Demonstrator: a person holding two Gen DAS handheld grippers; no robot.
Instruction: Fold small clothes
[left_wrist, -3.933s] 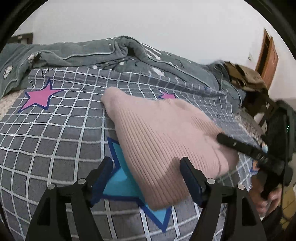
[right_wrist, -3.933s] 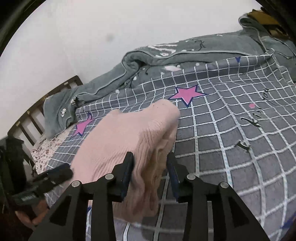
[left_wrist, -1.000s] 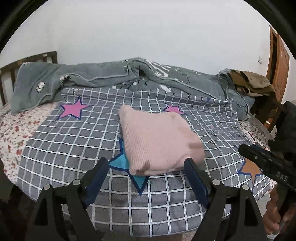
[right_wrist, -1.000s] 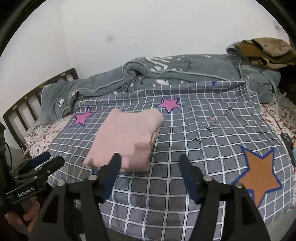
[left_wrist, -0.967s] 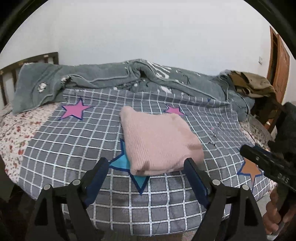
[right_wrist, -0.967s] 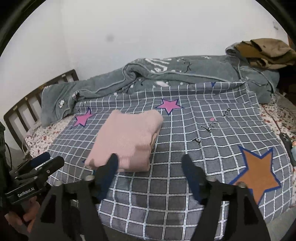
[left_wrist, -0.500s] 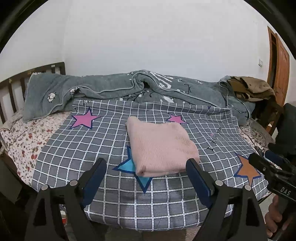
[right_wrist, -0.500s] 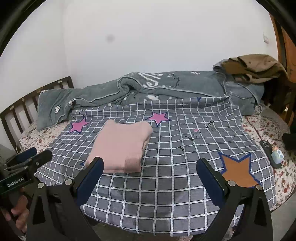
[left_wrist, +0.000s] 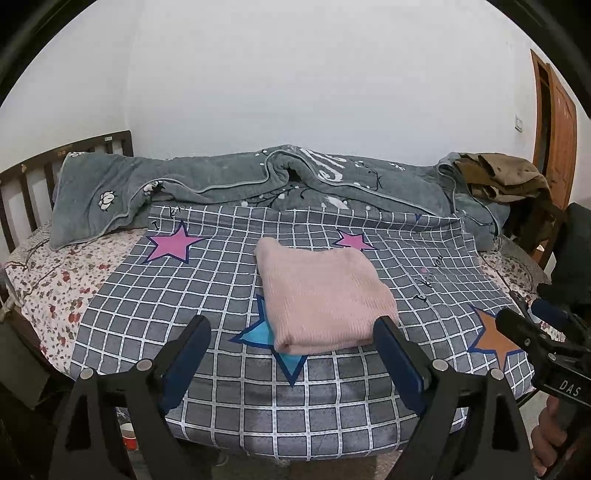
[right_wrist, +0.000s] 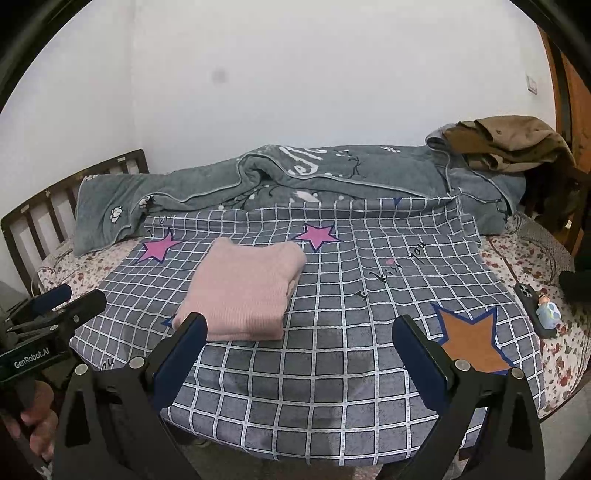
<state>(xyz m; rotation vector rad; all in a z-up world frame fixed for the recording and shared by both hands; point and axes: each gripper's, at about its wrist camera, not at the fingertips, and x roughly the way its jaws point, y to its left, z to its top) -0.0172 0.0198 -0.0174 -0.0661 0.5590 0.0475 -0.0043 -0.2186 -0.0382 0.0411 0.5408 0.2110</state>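
- Pink knit garment (left_wrist: 321, 295), folded to a compact rectangle, lying flat at frame centre on the grey checked cover (left_wrist: 221, 288); lower corner overlapping a blue star print (left_wrist: 269, 339).
- Left gripper (left_wrist: 291, 332) low in frame, jaws spread wide, nothing between the pads; well short of the garment, no contact.
- Right gripper (right_wrist: 299, 332) low in its own view, jaws at full spread, empty; garment left of centre there, apart from both fingers.
- Grey blanket (left_wrist: 229, 177) bunched along the far edge by the white wall; brown clothing (left_wrist: 502, 173) heaped at upper right.
- Dark phone (right_wrist: 532, 306) and small figurine (right_wrist: 548, 310) at right edge on the floral sheet (right_wrist: 561, 339).
- Wooden headboard (right_wrist: 40, 210) at left.
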